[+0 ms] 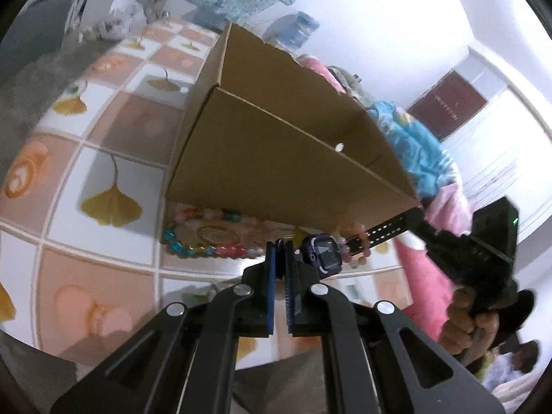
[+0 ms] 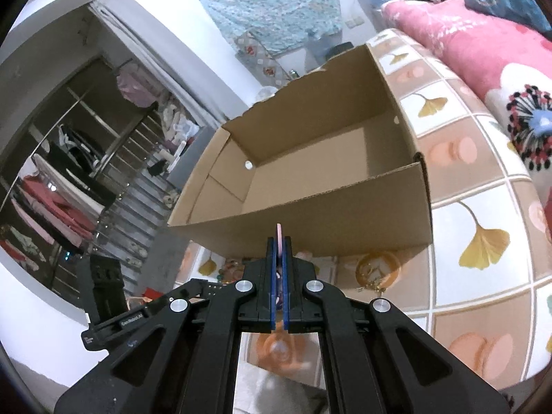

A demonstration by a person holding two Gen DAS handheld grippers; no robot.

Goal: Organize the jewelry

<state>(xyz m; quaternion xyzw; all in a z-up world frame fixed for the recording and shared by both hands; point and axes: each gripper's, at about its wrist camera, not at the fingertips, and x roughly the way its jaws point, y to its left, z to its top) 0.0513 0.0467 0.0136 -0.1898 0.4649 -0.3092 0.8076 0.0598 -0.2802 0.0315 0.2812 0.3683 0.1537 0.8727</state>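
Observation:
An open cardboard box (image 1: 276, 158) stands on the tiled tablecloth; the right wrist view shows its bare inside (image 2: 310, 158). My left gripper (image 1: 281, 246) is shut on the strap of a purple watch (image 1: 324, 253), held just in front of the box's near wall. A multicoloured bead bracelet (image 1: 203, 234) lies on the cloth at the foot of the box. My right gripper (image 2: 279, 241) is shut on a thin pink strap (image 2: 278, 238), close to the box's near wall. The right gripper also shows in the left wrist view (image 1: 400, 227).
The table has a ginkgo-leaf patterned cloth (image 1: 110, 203). A gold chain piece (image 2: 372, 269) lies at the box's foot in the right wrist view. Pink and blue bedding (image 2: 483, 41) lies beyond the table. A wardrobe (image 2: 69, 172) stands at the left.

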